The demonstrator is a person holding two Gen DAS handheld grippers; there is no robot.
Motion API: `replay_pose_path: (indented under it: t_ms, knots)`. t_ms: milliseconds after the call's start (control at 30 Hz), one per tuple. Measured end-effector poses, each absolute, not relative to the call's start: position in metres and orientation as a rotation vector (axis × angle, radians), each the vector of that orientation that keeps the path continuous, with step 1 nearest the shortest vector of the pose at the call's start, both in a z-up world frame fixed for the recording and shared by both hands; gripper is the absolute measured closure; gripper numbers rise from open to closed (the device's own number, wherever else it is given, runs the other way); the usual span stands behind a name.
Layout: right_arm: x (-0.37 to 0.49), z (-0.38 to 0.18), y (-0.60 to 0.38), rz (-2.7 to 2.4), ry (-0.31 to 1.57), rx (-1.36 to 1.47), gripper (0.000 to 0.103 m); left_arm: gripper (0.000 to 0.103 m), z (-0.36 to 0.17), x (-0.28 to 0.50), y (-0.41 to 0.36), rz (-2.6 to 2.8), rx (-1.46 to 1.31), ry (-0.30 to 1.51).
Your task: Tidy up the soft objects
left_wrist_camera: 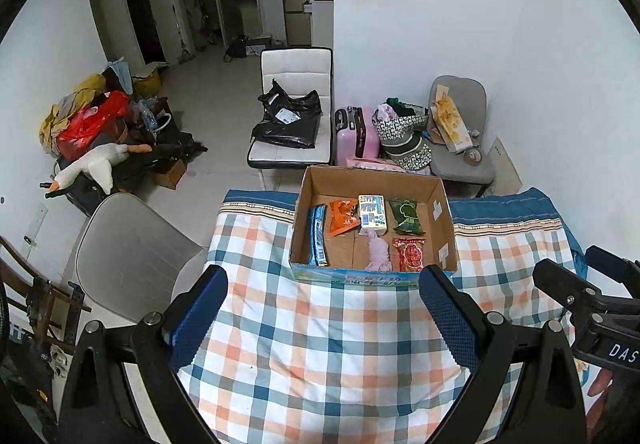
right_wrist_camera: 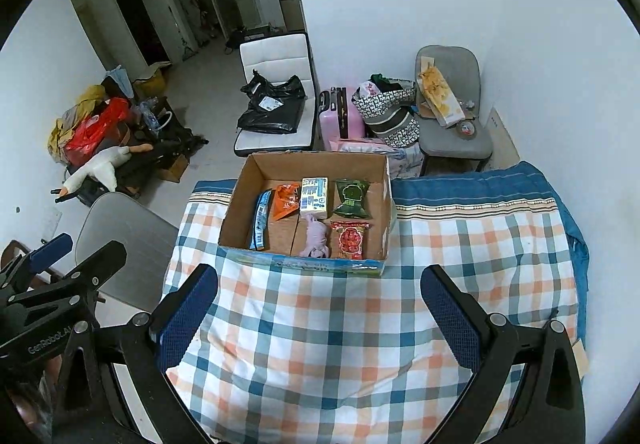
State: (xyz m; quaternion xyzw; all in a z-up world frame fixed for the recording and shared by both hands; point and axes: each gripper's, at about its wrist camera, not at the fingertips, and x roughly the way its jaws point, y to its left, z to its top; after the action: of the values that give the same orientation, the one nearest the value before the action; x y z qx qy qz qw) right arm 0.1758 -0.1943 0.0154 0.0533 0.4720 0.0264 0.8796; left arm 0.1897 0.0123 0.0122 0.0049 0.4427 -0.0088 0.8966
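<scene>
An open cardboard box [left_wrist_camera: 316, 184] [right_wrist_camera: 244, 180] stands on the checked cloth table [left_wrist_camera: 320, 344] [right_wrist_camera: 320, 344]. Inside lie a blue packet [left_wrist_camera: 319, 234] [right_wrist_camera: 261, 219], an orange packet [left_wrist_camera: 342, 216] [right_wrist_camera: 285, 200], a white tissue pack [left_wrist_camera: 372, 214] [right_wrist_camera: 314, 197], a green packet [left_wrist_camera: 406, 216] [right_wrist_camera: 352, 198], a red packet [left_wrist_camera: 410, 254] [right_wrist_camera: 351, 239] and a lilac cloth [left_wrist_camera: 378, 252] [right_wrist_camera: 316, 236]. My left gripper [left_wrist_camera: 320, 316] is open and empty, in front of the box. My right gripper [right_wrist_camera: 320, 308] is open and empty, also in front of the box.
A grey chair [left_wrist_camera: 132, 260] [right_wrist_camera: 128, 240] stands left of the table. Behind the box are a white chair with a black bag [left_wrist_camera: 292, 116], a pink suitcase [left_wrist_camera: 356, 132], a patterned bag [left_wrist_camera: 400, 132] and another grey chair [left_wrist_camera: 460, 160]. Clutter with a plush goose [left_wrist_camera: 96, 164] lies far left.
</scene>
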Motion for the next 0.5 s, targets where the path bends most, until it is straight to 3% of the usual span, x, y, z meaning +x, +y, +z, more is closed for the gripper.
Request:
replay_pose_path:
  t_ms: [500]
  knots:
    - [0.173, 0.029, -0.197, 0.058, 0.963, 0.097, 0.000, 0.005, 0.025, 0.182, 0.011, -0.012, 0.017, 0.878]
